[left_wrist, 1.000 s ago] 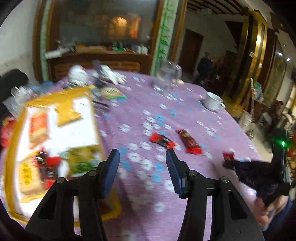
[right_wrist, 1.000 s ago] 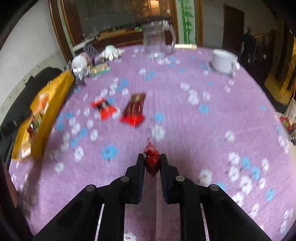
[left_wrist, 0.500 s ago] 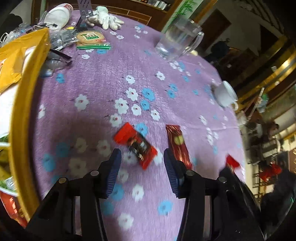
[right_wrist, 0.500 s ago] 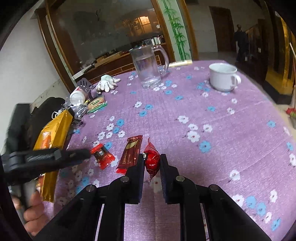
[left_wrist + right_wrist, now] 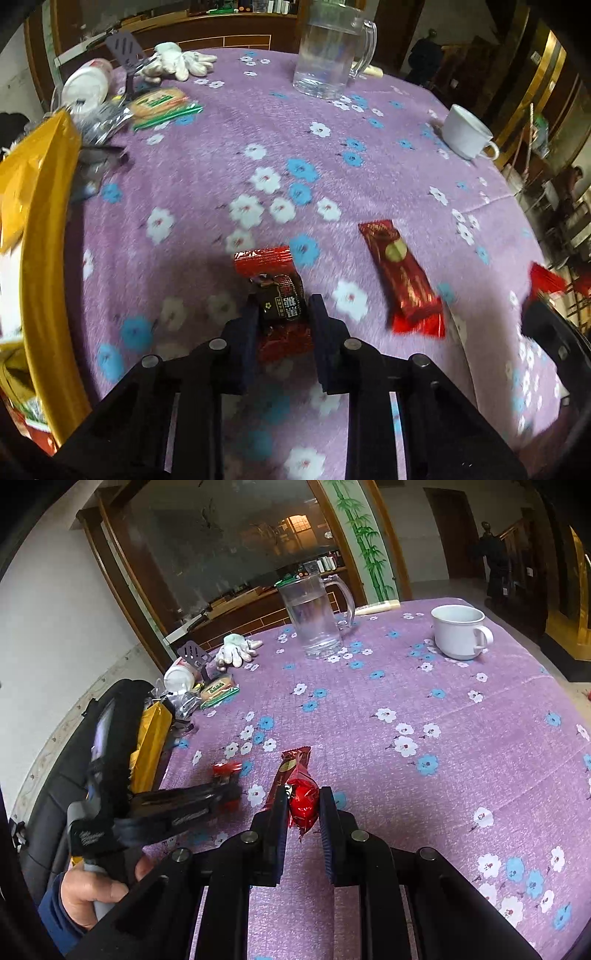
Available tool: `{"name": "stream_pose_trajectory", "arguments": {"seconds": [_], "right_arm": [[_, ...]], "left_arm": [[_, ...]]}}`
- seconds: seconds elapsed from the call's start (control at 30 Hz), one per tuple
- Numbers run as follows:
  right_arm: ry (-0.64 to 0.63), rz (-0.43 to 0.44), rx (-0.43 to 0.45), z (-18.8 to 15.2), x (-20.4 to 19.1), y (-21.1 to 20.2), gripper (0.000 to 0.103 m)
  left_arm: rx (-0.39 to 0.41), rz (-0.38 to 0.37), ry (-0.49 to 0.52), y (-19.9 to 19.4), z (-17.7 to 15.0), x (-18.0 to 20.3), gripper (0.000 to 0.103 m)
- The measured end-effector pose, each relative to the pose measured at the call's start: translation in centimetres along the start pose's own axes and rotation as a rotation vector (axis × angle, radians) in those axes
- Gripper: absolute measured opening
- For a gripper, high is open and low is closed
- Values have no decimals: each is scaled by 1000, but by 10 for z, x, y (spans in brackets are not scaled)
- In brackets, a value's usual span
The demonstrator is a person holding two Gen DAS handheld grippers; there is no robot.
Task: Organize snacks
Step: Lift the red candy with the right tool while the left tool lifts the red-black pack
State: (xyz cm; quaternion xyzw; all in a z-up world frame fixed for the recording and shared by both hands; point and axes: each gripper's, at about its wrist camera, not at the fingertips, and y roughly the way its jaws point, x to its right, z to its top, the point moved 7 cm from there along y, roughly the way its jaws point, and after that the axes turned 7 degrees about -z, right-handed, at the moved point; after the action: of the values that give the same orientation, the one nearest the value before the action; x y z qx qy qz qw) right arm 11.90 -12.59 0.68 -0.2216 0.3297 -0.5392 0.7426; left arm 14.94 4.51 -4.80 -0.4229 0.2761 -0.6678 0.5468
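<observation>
Left gripper (image 5: pixel 282 317) jaws, just closing, now clamp red-black snack (image 5: pixel 275 291) on bench (image 5: pixel 369 177) (earlier apart); right gripper (image 5: pixel 303 805) pinches red candy (image 5: pixel 303 801).

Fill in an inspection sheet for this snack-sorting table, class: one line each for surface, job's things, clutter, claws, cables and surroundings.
Surface: table under a purple flowered cloth.
Job's things: red and black snack packet in the left claw; round red sweet in the right claw; long red bar lying loose on the cloth; yellow box at the left edge, with packets inside.
Clutter: glass jug, white cup, white gloves, green biscuit pack, tipped white tub.
Claws: left claw has just been closing and pinches the packet; right claw shut on the sweet.
Cables: nothing seen.
Surroundings: wooden cabinet with glass front, bamboo panel.
</observation>
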Motion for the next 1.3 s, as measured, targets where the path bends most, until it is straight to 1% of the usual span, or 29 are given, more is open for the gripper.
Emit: {"name": "stream_pose_trajectory", "arguments": {"seconds": [0.13, 0.33, 0.5, 0.73, 0.87, 1.07, 1.3], "right_arm": [[-22, 0, -19, -6, -7, 6, 17], [-80, -24, -32, -15, -17, 14, 17], [-88, -28, -27, -15, -17, 16, 17], [-110, -26, -25, -16, -23, 18, 17], [-108, -26, -22, -15, -22, 18, 17], [-101, -25, -19, -15, -21, 18, 17], [-99, -25, -15, -14, -20, 17, 17]], "left_arm": [[63, -49, -11, -8, -3, 1, 21], [153, -58, 34, -20, 8, 9, 21], [222, -25, 114, -31, 10, 21, 21], [282, 25, 200, -40, 10, 33, 21], [321, 73, 247, -45, 9, 39, 21], [361, 116, 283, -50, 10, 42, 22], [378, 146, 307, -51, 9, 45, 22]]}}
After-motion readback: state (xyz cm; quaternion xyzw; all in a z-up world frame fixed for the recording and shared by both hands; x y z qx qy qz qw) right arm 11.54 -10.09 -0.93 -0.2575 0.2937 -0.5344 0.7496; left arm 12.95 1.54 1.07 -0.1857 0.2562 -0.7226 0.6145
